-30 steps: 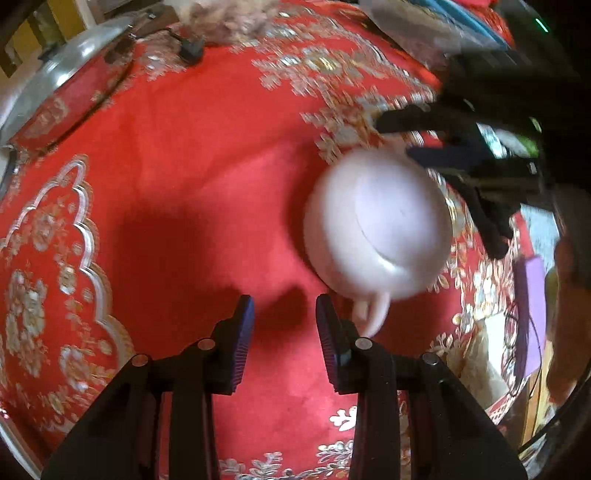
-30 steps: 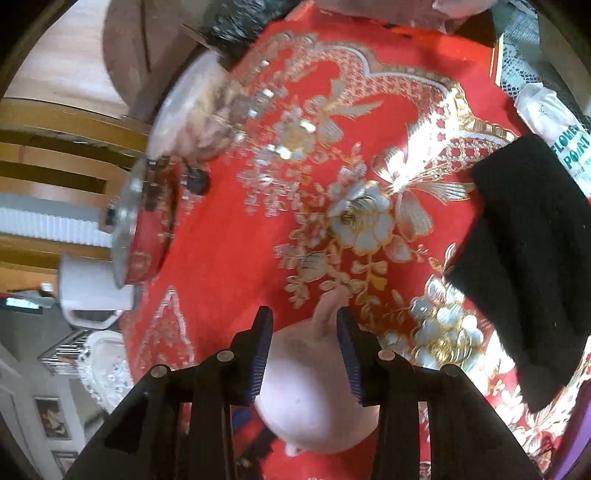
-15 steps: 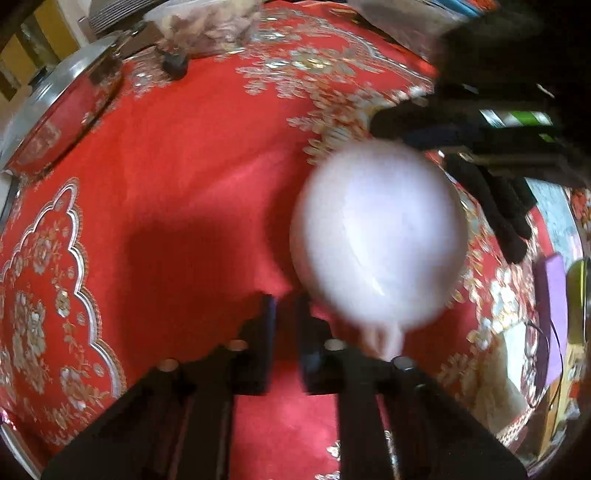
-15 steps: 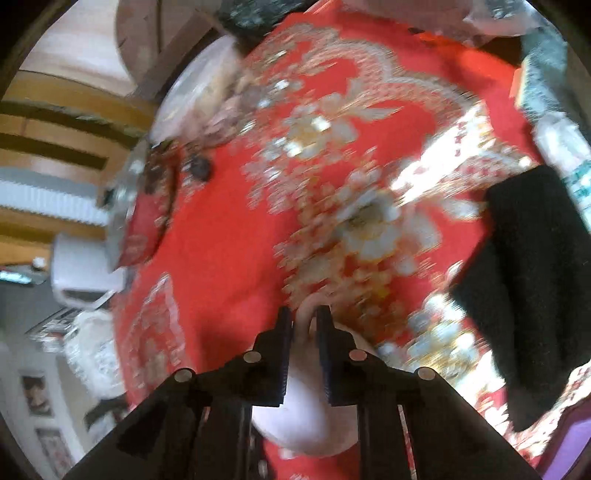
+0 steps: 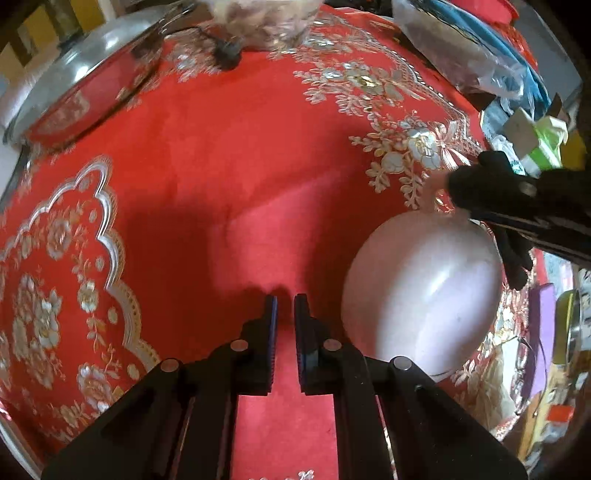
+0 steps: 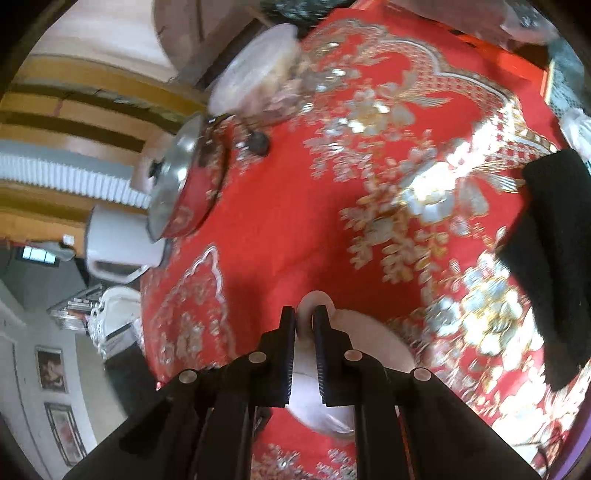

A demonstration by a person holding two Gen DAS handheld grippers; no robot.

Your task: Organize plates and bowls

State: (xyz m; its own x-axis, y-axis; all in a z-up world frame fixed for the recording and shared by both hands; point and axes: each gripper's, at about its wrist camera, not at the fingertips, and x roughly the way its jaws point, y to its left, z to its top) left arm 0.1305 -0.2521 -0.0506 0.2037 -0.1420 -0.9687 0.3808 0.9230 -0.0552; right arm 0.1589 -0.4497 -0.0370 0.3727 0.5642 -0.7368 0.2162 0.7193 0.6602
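A pale pink bowl (image 5: pixel 421 291) with a small side handle is held upside down and tilted above the red embroidered tablecloth (image 5: pixel 229 177), right of my left gripper (image 5: pixel 286 317). That gripper is shut, with nothing between its fingers, and sits apart from the bowl. In the right wrist view, my right gripper (image 6: pixel 304 325) is shut on the bowl's handle (image 6: pixel 314 299), and the bowl's body (image 6: pixel 373 339) shows below and behind its fingers. The left wrist view shows the right gripper (image 5: pixel 476 184) as a black shape at the bowl's far rim.
A red pot with a steel lid (image 5: pixel 81 92) stands at the far left, with a plastic food container (image 5: pixel 266 18) behind it. Bags and clutter (image 5: pixel 465 51) fill the far right. A black cloth (image 6: pixel 546 251) lies on the table's right, and a white jug (image 6: pixel 118 251) stands off its left edge.
My left gripper went from open to shut. My right gripper closed on the bowl's handle, and the bowl tilted and shifted to the right of the left gripper.
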